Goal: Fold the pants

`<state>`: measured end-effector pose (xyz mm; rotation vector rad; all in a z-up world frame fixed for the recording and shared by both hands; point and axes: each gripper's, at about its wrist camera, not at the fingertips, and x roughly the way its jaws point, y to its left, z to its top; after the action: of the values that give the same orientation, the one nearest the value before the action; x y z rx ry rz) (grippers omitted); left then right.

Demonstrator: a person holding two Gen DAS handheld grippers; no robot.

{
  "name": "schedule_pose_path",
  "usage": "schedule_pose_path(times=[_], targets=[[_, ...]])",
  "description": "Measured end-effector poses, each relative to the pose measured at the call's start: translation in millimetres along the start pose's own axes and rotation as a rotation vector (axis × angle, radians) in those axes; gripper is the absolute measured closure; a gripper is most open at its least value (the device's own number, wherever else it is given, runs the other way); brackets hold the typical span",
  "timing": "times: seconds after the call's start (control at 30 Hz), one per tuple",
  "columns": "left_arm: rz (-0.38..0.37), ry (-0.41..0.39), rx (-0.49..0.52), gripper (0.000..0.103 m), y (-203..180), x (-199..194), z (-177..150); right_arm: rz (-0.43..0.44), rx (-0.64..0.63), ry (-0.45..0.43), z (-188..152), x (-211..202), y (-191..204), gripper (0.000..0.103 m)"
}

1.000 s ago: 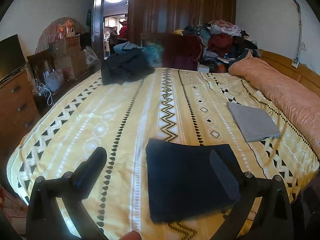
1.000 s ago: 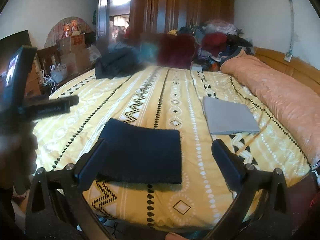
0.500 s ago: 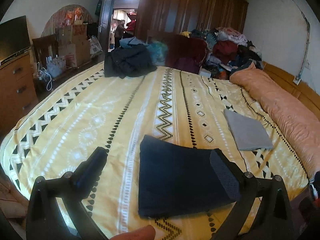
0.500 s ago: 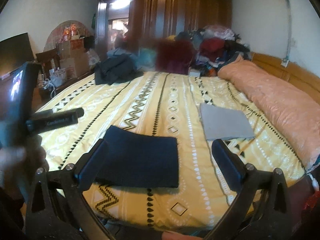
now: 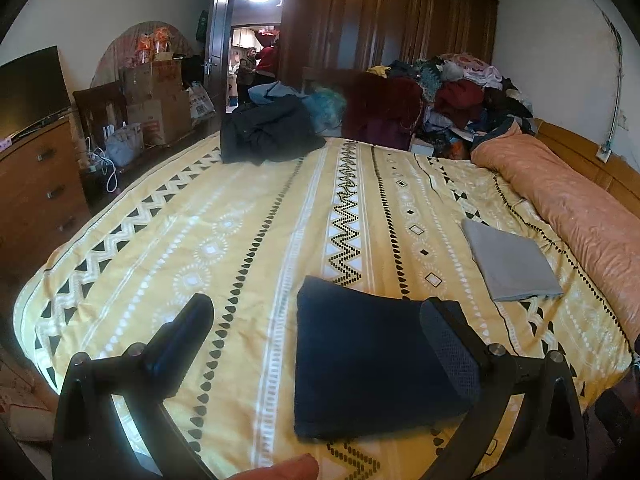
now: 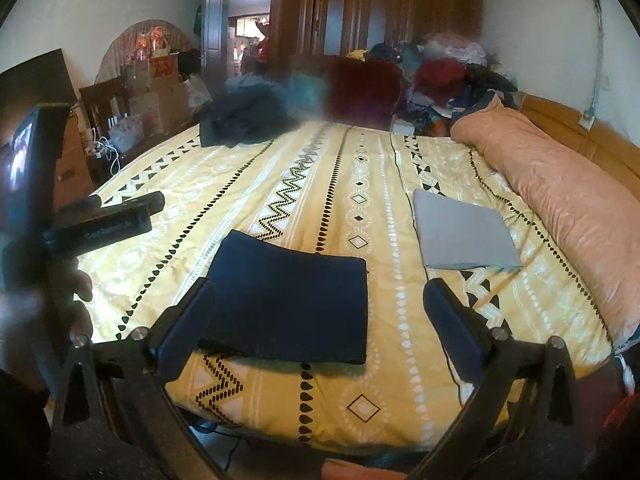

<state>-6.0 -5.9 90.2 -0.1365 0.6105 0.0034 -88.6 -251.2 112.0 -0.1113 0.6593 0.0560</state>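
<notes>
Navy pants [image 5: 360,356] lie folded into a flat rectangle on the yellow patterned bedspread [image 5: 240,232] near the bed's front edge; they also show in the right wrist view [image 6: 296,300]. My left gripper [image 5: 316,332] is open and empty, held above the bed with the pants between and below its fingers. My right gripper [image 6: 320,312] is open and empty, raised over the front edge of the bed, apart from the pants. The left gripper's body shows at the left of the right wrist view [image 6: 100,224].
A folded grey garment [image 5: 508,264] lies to the right, beside a long peach quilt roll [image 5: 580,216]. A dark clothes heap [image 5: 268,132] sits at the far edge. A larger clothes pile [image 5: 460,100], wardrobe, dresser [image 5: 36,184] and boxes surround the bed.
Both grippers have pulled back and risen from the bed; the folded navy pants look farther away and lie still. Both stay open.
</notes>
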Motion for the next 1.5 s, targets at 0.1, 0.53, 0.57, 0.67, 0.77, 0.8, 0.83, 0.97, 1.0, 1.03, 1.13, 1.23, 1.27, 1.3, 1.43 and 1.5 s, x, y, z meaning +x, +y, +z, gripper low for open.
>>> schedule_pose_path(times=[0.1, 0.53, 0.57, 0.67, 0.77, 0.8, 0.83, 0.97, 1.0, 1.03, 1.13, 1.23, 1.27, 1.3, 1.43, 1.5], targets=[[0.001, 0.001, 0.015, 0.0, -0.2, 2.6, -1.2, 0.007, 0.006, 0.026, 0.5, 7.0, -3.2, 0.0], [0.007, 0.004, 0.038, 0.0, -5.6, 5.4, -3.7, 0.004, -0.006, 0.016, -2.0, 5.3, -0.1, 0.0], [0.008, 0.006, 0.042, 0.0, -6.6, 5.9, -3.8, 0.007, -0.003, 0.017, -2.1, 5.7, -0.3, 0.0], [0.007, 0.005, 0.049, 0.0, -9.3, 6.7, -4.1, 0.013, 0.002, 0.021, -3.8, 6.8, -0.7, 0.0], [0.008, 0.01, 0.06, 0.0, -12.2, 8.4, -5.6, 0.017, 0.01, 0.021, -5.7, 6.9, -0.7, 0.0], [0.01, 0.012, 0.061, 0.0, -13.1, 8.9, -6.1, 0.017, 0.011, 0.02, -6.3, 7.1, -0.7, 0.0], [0.011, 0.016, 0.062, 0.0, -13.7, 10.0, -6.6, 0.014, 0.013, 0.02, -6.8, 7.5, -1.1, 0.0], [0.012, 0.029, 0.065, 0.0, -15.8, 13.9, -8.6, 0.013, 0.022, 0.024, -8.4, 9.9, -3.8, 0.0], [0.013, 0.032, 0.066, 0.0, -16.3, 14.7, -8.7, 0.015, 0.024, 0.026, -8.3, 10.3, -4.1, 0.0], [0.011, 0.034, 0.067, 0.0, -16.4, 16.0, -8.9, 0.016, 0.025, 0.026, -8.2, 10.5, -4.3, 0.0], [0.006, 0.042, 0.072, 0.0, -17.9, 18.6, -11.1, 0.02, 0.025, 0.026, -8.2, 10.9, -4.2, 0.0], [0.005, 0.052, 0.075, 0.0, -19.7, 21.0, -13.7, 0.027, 0.028, 0.035, -8.2, 14.0, -4.7, 0.0], [0.006, 0.054, 0.076, 0.0, -19.8, 21.9, -13.8, 0.028, 0.031, 0.036, -8.4, 14.3, -4.4, 0.0], [0.005, 0.056, 0.076, 0.0, -19.5, 22.7, -14.5, 0.026, 0.033, 0.034, -8.5, 14.0, -4.4, 0.0], [0.01, 0.059, 0.074, 0.0, -18.8, 24.7, -14.8, 0.011, 0.028, 0.002, -9.3, 11.4, -3.8, 0.0], [0.011, 0.062, 0.072, 0.0, -18.4, 26.0, -15.7, -0.002, 0.024, -0.032, -9.6, 8.8, -4.1, 0.0]])
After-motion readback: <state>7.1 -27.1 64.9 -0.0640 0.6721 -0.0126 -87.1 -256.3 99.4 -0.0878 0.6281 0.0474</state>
